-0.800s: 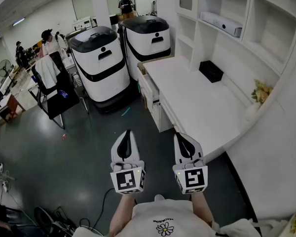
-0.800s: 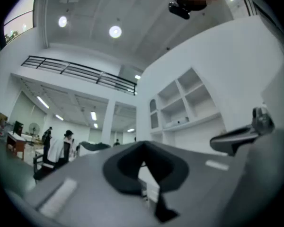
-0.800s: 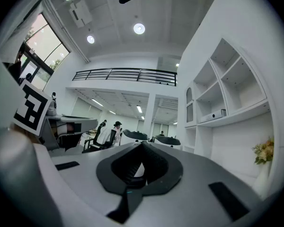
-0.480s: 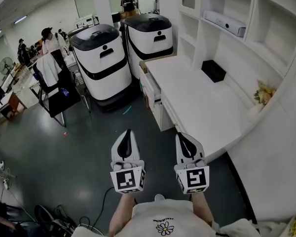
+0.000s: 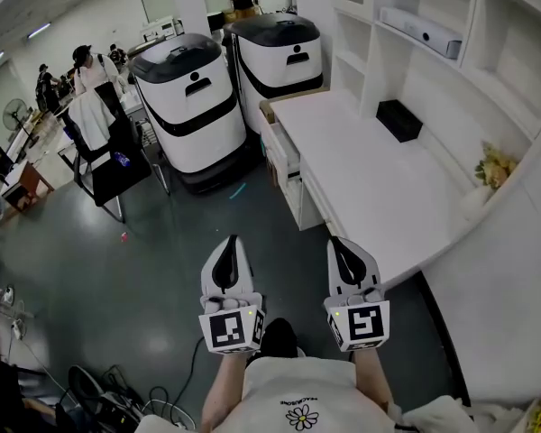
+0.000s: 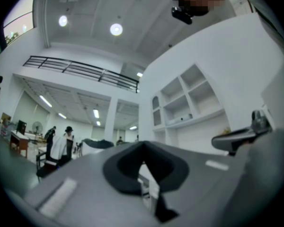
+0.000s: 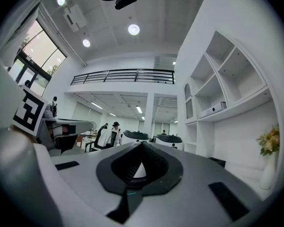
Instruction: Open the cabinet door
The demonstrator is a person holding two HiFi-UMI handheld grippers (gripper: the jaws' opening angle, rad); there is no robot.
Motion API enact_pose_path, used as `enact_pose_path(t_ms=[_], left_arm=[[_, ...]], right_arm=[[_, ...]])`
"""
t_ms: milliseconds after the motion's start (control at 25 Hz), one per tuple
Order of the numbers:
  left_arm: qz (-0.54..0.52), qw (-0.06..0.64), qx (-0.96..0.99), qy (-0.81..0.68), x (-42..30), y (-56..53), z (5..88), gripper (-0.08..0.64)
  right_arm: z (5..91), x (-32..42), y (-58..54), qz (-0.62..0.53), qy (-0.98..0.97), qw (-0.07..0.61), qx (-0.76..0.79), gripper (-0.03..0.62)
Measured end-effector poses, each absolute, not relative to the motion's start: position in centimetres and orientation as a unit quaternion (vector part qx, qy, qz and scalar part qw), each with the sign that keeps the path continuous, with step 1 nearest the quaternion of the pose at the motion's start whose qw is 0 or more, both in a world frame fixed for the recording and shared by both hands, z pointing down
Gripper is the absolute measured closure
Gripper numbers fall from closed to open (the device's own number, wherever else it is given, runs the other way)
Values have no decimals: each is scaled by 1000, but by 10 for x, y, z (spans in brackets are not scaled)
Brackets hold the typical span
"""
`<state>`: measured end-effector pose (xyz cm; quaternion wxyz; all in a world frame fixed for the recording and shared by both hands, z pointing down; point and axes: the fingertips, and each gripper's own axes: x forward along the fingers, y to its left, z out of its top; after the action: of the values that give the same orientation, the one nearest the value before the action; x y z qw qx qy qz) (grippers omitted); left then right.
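The smooth white-and-black plastic left gripper [image 5: 232, 242] and right gripper [image 5: 336, 242] are held side by side, roughly level, above the glossy grey floor [image 5: 117, 278]. Both pairs of tapered jaws are clenched on nothing. The flat-fronted white cabinet [image 5: 299, 197] stands ahead on their right, apart from them.

Overall level: bright, even indoor light in all three views.
Sources: round ceiling lights [image 7: 133, 30] and strip lights overhead; daylight through a tall window [image 7: 40, 51].
Glare: the ceiling lights bloom white; the white desk [image 5: 379, 197] is close to overexposed.
Shadows: soft and short; a dull sheen on the dark floor [image 5: 117, 278].
Distortion: strong fisheye bending, with black corners in both gripper views.
Focus: the left gripper view is soft throughout; the left gripper [image 6: 143, 148] and right gripper [image 7: 141, 145] are blurred close to the lens.
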<state>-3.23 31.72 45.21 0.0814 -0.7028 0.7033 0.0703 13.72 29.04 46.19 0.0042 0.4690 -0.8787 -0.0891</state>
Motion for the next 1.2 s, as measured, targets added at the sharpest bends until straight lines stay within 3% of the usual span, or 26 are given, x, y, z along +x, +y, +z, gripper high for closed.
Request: enact_pose_path(t_ms=[600, 1200], left_arm=[[125, 104, -723, 672, -52, 215, 427, 554], [124, 101, -748, 644, -114, 8, 412, 554]], right_arm=[[434, 123, 219, -131, -862, -20, 488, 594], [414, 60, 15, -113, -850, -26, 514, 593]])
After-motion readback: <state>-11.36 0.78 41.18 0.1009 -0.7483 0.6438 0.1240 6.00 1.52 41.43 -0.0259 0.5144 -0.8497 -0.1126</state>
